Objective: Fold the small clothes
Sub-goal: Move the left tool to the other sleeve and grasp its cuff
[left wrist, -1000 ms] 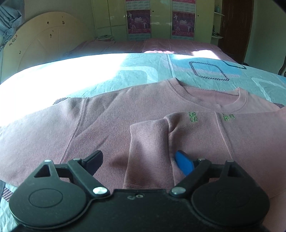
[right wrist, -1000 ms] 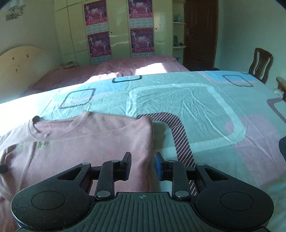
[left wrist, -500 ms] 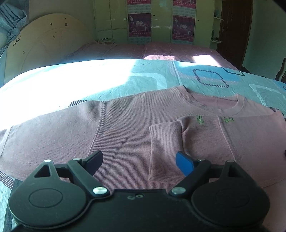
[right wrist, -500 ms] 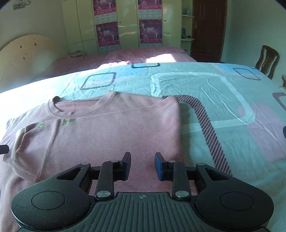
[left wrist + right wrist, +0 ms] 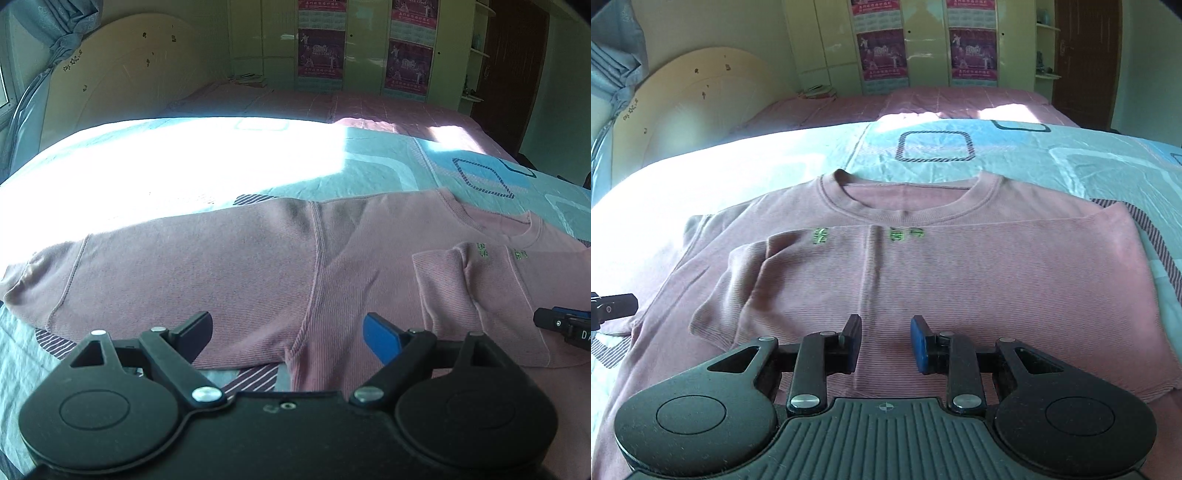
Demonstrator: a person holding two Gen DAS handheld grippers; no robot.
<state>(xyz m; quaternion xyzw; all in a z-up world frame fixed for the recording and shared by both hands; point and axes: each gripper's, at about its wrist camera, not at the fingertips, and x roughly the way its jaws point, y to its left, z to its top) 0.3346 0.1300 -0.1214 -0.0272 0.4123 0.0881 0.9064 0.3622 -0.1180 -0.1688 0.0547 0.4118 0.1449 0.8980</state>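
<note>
Our left claw [image 5: 286, 330] stands wide open over the armpit seam, gripping nothing. Our right claw [image 5: 885, 343] is partly open, jaws apart above the lower body cloth, also empty (whether the tips touch the fabric we cannot tell). The pink sweater [image 5: 960, 266] lies flat on the bed [image 5: 1071, 162], collar away from us. One sleeve [image 5: 738, 291] is already folded across the chest; the other sleeve [image 5: 166, 269] remains fully extended. We judge that sleeve's fold and the lengthwise folds remain.
</note>
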